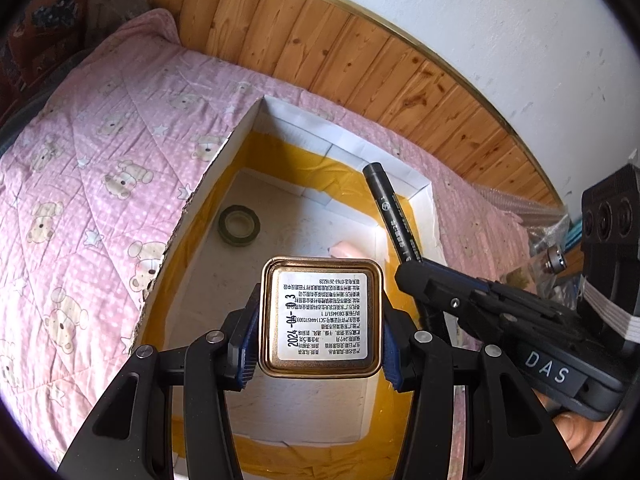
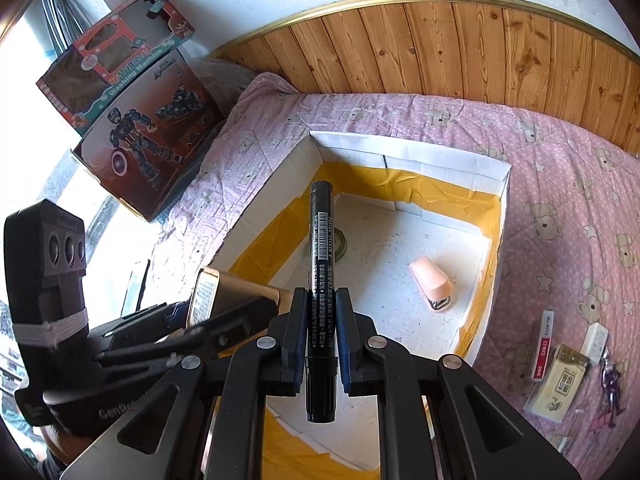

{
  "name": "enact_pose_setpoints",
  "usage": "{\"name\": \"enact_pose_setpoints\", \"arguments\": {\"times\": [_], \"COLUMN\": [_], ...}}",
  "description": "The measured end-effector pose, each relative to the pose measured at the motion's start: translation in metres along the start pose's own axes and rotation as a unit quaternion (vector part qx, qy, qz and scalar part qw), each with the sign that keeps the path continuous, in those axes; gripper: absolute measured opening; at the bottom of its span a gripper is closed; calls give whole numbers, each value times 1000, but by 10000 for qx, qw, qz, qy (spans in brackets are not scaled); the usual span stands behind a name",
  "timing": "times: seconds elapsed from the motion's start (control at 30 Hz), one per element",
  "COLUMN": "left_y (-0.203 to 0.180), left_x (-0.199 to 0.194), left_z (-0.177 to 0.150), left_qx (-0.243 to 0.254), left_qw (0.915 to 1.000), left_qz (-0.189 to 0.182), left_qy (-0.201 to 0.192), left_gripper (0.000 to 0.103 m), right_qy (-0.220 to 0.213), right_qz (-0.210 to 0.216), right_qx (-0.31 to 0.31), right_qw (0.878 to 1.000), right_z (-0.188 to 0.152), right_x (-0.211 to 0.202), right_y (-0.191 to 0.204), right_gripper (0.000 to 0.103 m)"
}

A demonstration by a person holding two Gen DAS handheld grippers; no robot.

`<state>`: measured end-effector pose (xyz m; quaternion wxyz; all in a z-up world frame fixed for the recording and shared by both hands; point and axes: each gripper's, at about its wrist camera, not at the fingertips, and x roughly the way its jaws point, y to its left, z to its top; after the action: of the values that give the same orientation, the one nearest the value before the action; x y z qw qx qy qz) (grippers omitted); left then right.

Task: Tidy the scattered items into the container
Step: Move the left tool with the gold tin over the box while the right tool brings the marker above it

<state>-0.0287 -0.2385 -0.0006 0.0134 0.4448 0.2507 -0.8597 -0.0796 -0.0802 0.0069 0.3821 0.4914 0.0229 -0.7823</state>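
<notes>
Left gripper [image 1: 316, 336] clamps gold tin [image 1: 320, 322], right gripper [image 2: 321, 326] clamps black marker [image 2: 320, 280] (hiding half the tape roll [image 2: 341, 244]), both over white box [image 2: 440, 152].

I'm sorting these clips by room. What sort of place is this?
Most likely a child's bedroom: a bed under a pink teddy-bear quilt, wood wall panelling behind it, and boxed toys stacked alongside.
</notes>
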Motion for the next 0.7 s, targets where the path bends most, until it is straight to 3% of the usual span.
{"name": "enact_pose_setpoints", "arguments": {"times": [0.7], "left_y": [2], "left_x": [22], "left_z": [-3], "left_qx": [13], "left_qw": [9995], "left_qz": [56], "left_qy": [316], "left_gripper": [51], "right_qy": [516], "right_qz": [-238], "right_qx": [-44], "right_qw": [9984], "right_z": [33], "right_x": [39], "right_y": [-1], "right_gripper": [14]}}
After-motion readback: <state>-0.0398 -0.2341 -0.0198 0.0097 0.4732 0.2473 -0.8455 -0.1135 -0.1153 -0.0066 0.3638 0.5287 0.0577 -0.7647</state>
